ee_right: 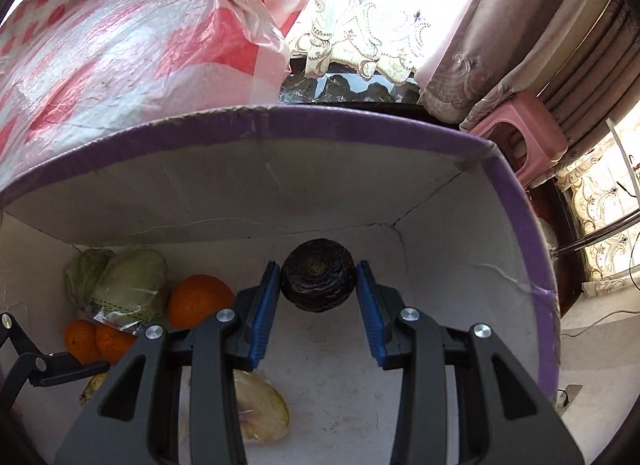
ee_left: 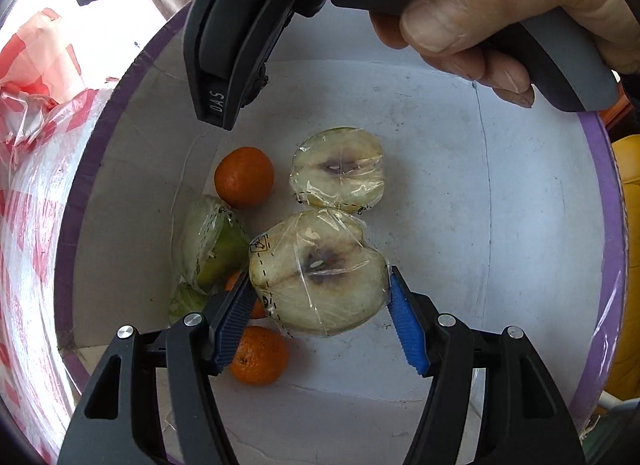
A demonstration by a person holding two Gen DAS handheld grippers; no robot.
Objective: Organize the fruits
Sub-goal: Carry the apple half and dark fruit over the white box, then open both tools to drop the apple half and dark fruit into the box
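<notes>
The wrapped half fruit (ee_left: 320, 273) sits pinched in the left gripper (ee_left: 320, 305) above the floor of the purple-edged box (ee_left: 608, 225), over the oranges (ee_left: 244, 177) near its left wall. The right gripper (ee_right: 318, 297) squeezes a dark round fruit (ee_right: 318, 275) near the far wall. I think the shiny wrap could slip, and a drop could bump the fruit lying below.

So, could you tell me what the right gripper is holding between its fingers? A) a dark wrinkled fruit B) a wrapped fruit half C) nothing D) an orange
A: the right gripper is shut on a dark fruit above the box floor.
</notes>
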